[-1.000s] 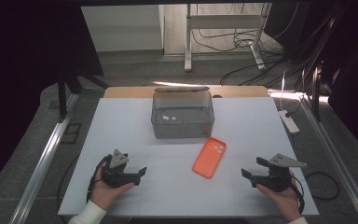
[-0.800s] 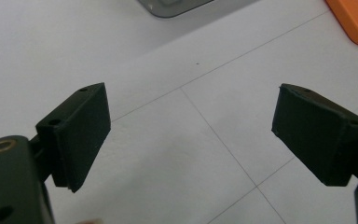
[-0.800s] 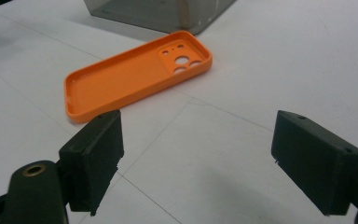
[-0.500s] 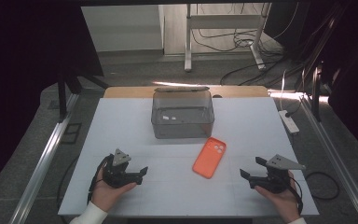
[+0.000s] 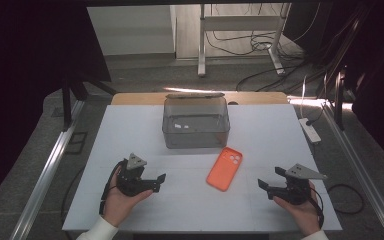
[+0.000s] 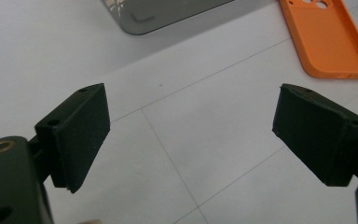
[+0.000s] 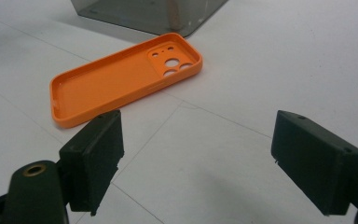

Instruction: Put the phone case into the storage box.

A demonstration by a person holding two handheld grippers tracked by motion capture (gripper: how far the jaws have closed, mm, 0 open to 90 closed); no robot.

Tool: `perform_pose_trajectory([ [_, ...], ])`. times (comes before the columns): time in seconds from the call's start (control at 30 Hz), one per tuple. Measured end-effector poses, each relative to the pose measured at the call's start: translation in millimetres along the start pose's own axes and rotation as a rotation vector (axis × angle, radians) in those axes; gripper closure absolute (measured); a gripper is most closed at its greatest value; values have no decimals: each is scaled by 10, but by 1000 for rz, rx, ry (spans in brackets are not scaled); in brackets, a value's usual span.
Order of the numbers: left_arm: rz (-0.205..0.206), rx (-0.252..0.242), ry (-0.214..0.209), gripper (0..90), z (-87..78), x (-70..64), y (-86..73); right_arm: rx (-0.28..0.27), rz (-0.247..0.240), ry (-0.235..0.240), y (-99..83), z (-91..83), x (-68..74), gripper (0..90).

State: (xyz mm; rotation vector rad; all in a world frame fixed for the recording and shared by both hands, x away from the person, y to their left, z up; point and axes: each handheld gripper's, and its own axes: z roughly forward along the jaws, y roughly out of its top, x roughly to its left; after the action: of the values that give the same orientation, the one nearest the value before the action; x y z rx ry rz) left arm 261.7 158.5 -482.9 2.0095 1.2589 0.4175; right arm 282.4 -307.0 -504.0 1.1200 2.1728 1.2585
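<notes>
High view: white tabletop [image 5: 130, 130], wide and mostly bare. Toward its far middle, a clear grey box [image 5: 196, 122], upright. Just in front of the box and a little right — an orange phone case [image 5: 224, 168], flat, hollow side up, camera cutouts toward the box. Left gripper [image 5: 156, 181] near the front edge, jaws spread wide, nothing between. Right gripper [image 5: 269, 183] likewise released and empty — well apart from the case, on either side.
</notes>
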Motion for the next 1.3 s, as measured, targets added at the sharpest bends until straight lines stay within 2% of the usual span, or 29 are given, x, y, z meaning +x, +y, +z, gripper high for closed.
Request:
perform_pose_trajectory([
  [0.1,10,15,15,118,4,-30,70,-3,1,1,3,-2,-3,175],
  [0.23,-5,17,-5,135,20,-88,184,1,5,5,6,17,-24,175],
  [0.4,-1,46,-36,120,25,-144,294,11,7,-1,-5,35,-33,176],
  [0.43,7,51,-54,120,18,-173,335,13,4,-3,-6,34,-31,176],
  [0.63,33,87,-94,118,66,-242,376,14,-15,-9,-9,25,-25,178],
  [0.9,72,121,-135,119,123,-306,426,21,-10,-14,-17,33,-49,178],
  [1.1,93,126,-149,118,155,-362,476,18,-16,-14,-14,30,-41,179],
  [1.3,87,130,-148,119,187,-386,521,14,-22,-11,-9,24,-41,180],
])
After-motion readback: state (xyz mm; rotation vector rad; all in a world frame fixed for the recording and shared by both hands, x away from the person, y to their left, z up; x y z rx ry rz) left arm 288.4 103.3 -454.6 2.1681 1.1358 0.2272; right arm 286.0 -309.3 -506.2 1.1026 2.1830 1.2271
